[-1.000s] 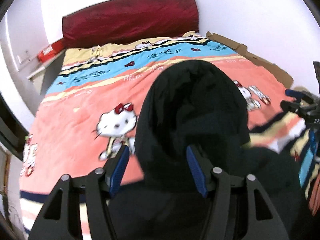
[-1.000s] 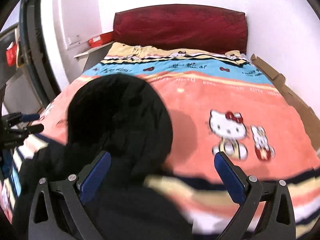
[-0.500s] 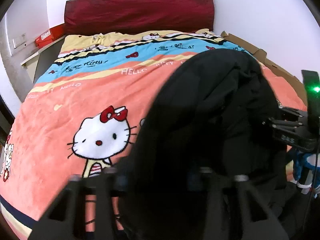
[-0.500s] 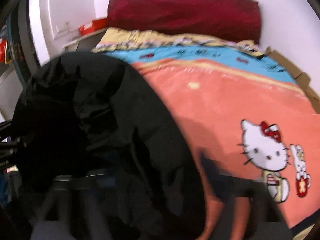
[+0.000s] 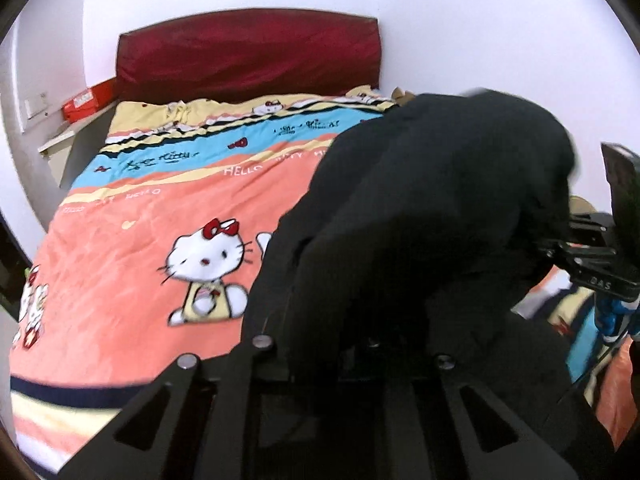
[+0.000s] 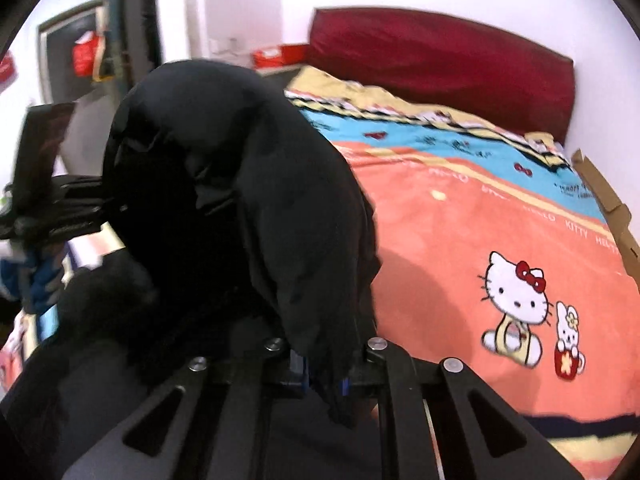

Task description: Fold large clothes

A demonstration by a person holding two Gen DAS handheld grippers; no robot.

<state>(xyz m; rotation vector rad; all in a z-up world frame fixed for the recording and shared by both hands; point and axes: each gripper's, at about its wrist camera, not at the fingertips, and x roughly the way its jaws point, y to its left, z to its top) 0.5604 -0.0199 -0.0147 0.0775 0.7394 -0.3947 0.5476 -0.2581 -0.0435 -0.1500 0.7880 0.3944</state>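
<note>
A large black hooded garment (image 5: 440, 208) hangs bunched and raised above the orange cartoon-cat quilt (image 5: 140, 260). In the left wrist view my left gripper (image 5: 352, 356) has its jaws closing tight, its tips buried in the black fabric. In the right wrist view the garment (image 6: 240, 184) drapes over my right gripper (image 6: 324, 372), whose blue pads (image 6: 298, 364) pinch a fold, jaws closing tight. Each view shows the other gripper's black body at the garment's far side, the right one's body (image 5: 596, 268) and the left one's body (image 6: 60, 216). The garment's lower part is hidden behind the grippers.
The quilt (image 6: 460, 240) covers a bed with a dark red headboard (image 5: 248, 56) against a white wall. Brown cardboard (image 6: 608, 208) lines the bed's right side. A red box (image 5: 86, 100) lies on a ledge at the left. A dark door frame (image 6: 136, 20) stands left.
Both grippers went from open, straddling the flat hood, to shut on the black fabric. The garment has come up off the quilt and bunched between them.
</note>
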